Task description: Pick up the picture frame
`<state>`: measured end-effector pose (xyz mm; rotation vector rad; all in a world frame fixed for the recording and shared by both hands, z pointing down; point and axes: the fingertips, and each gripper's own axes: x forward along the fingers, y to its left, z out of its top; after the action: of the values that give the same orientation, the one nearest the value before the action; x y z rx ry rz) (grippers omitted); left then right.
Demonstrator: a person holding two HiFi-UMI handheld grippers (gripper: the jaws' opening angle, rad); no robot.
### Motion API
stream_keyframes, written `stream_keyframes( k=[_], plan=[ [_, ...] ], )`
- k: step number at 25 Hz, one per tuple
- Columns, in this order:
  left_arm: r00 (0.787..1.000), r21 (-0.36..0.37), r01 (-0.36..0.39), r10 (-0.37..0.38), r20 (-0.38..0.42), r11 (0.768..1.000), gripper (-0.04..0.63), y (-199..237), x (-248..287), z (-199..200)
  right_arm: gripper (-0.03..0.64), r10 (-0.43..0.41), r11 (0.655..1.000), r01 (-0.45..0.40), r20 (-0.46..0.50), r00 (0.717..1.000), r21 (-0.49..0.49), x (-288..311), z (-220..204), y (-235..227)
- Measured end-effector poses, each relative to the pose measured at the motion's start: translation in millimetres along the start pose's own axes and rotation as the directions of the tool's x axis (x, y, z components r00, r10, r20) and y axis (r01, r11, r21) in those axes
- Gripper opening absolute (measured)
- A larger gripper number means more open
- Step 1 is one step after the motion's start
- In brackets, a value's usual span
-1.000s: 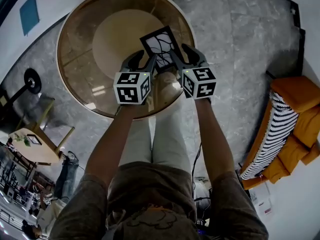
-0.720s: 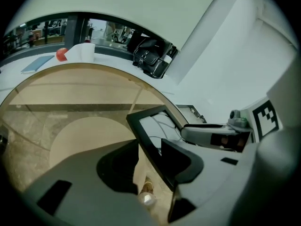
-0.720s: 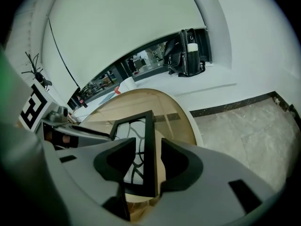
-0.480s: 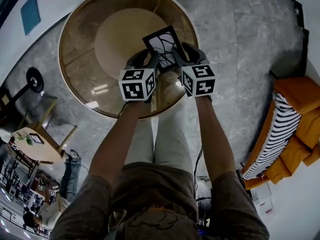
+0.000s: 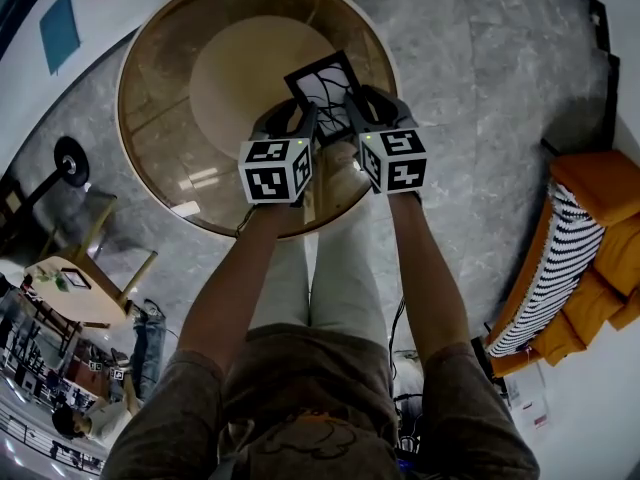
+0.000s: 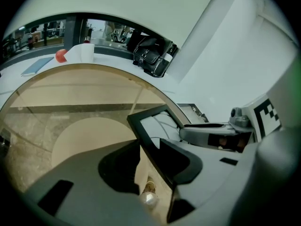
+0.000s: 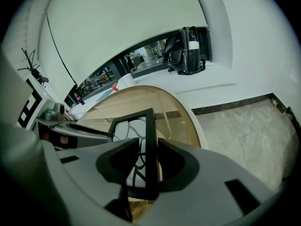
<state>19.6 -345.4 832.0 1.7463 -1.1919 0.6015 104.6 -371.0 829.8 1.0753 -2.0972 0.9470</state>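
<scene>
change: jaws of my left gripper (image 6: 149, 145) and right gripper (image 7: 148, 142) have just been closing, each now pinching a side edge of the picture frame (image 5: 325, 83) | frame: tilted at the glass table's (image 5: 160, 88) near rim | meaning: grip looks set, lift comes next

Lounge-like room, round glass table (image 5: 150, 118), orange sofa (image 5: 600, 183), striped throw (image 5: 548, 268), grey marble floor (image 5: 480, 68)

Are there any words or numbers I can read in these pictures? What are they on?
No words or numbers can be read anywhere.
White patch on the black bag: too small to read.
Black-and-white marker cubes: square patterns, not letters.
Black-edged picture frame: only curvy black lines, no writing.
</scene>
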Motion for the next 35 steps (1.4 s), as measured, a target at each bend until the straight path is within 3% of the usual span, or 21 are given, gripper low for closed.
stream_keyframes(
  k=[8,21,35],
  plan=[
    [1.0,-0.046,-0.004,0.003,-0.01,0.999,0.115,1,-1,2,0.121,0.0,0.999,0.001,-0.041,0.999,0.041,-2,-3,-1],
    [1.0,0.012,0.006,-0.006,-0.009,1.0,0.087,-9,-16,14,0.09,-0.021,0.993,0.025,-0.036,0.999,0.117,-26,-13,6],
    [0.996,0.083,0.066,-0.07,0.052,0.994,0.083,-62,-96,72,0.087,-0.085,0.986,0.076,0.052,0.995,0.147,-113,46,32]
  ],
)
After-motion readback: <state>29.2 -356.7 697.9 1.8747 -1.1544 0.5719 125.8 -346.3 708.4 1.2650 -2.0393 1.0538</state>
